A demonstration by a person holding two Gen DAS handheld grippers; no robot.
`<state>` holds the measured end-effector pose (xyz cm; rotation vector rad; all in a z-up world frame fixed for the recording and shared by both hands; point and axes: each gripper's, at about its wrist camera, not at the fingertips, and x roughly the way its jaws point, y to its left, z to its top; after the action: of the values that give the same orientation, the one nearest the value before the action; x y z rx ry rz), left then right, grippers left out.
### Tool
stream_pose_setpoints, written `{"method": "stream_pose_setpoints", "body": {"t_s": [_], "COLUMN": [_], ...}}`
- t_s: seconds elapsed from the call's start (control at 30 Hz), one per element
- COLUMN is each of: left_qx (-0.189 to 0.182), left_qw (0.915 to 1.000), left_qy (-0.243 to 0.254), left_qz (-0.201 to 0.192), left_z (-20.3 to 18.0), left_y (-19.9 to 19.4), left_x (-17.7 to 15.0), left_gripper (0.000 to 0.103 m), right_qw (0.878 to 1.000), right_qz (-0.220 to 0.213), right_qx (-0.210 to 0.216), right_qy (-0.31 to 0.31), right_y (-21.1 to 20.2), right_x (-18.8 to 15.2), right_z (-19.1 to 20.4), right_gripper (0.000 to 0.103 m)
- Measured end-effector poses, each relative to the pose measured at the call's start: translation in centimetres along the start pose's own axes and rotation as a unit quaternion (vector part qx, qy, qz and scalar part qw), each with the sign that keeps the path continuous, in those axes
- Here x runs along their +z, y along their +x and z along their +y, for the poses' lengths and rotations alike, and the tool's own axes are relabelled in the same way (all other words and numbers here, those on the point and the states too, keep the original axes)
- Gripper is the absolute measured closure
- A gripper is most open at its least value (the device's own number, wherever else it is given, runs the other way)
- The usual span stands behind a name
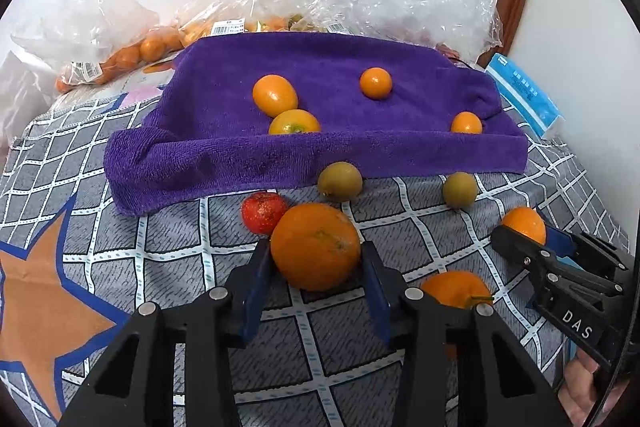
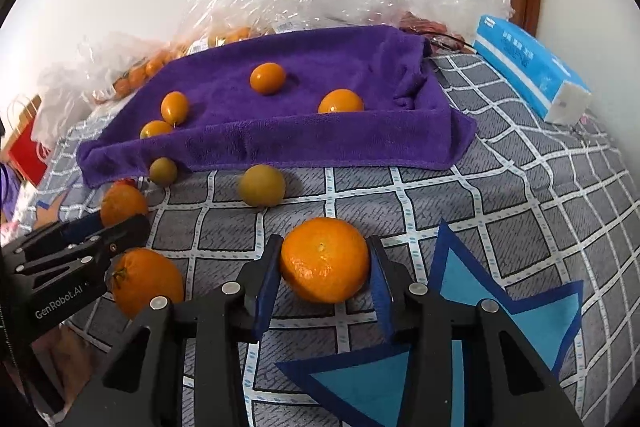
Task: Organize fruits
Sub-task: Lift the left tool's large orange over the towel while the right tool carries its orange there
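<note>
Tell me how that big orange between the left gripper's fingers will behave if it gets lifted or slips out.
The orange looks round and firm, so the left gripper touches it only at two small spots; it may twist or slip. If it drops, it would probably roll across the flat patterned cloth toward the red fruit beside it. It likely weighs more than the small fruits.

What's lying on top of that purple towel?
Four small orange fruits lie on the purple towel; one sits apart toward the back. The towel's raised front fold partly hides two. What is underneath the towel is covered.

A bed in a grey grid-patterned sheet [image 2: 500, 187] carries a purple towel [image 1: 320, 155], oranges [image 2: 146, 279], two green fruits [image 2: 262, 185], a red one [image 1: 262, 213], and a blue tissue pack [image 2: 532, 71].
</note>
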<state>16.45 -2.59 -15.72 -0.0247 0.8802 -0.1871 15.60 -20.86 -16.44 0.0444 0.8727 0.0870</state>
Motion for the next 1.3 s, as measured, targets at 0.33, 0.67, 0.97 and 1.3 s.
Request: {"method": "stream_pose_setpoints", "body": {"t_s": [0.33, 0.67, 0.97, 1.3], "left_qx": [-0.019, -0.075, -0.070, -0.068], "left_qw": [0.9998, 0.9963, 0.9961, 0.9947], "left_qy": [-0.011, -0.027, -0.031, -0.024], "left_qz": [-0.004, -0.034, -0.044, -0.074], "left_z": [0.6, 1.3, 1.4, 1.1], "left_y": [-0.2, -1.5, -1.8, -3.0], "left_x": [0.0, -0.3, -0.3, -0.5], "left_gripper": [0.062, 0.062, 0.062, 0.062], "right_qw": [1.000, 1.000, 0.999, 0.999], "right_qz": [-0.001, -0.019, -0.029, -0.042], "right_qx": [0.002, 0.020, 0.027, 0.013], "right_qy": [-0.002, 0.003, 0.018, 0.021], "right_y": [-0.1, -0.7, -1.0, -1.6], "right_x": [-0.1, -0.3, -0.2, -0.4], "right_z": [0.0, -0.2, -0.8, -0.8], "right_gripper": [0.062, 0.063, 0.063, 0.063]}}
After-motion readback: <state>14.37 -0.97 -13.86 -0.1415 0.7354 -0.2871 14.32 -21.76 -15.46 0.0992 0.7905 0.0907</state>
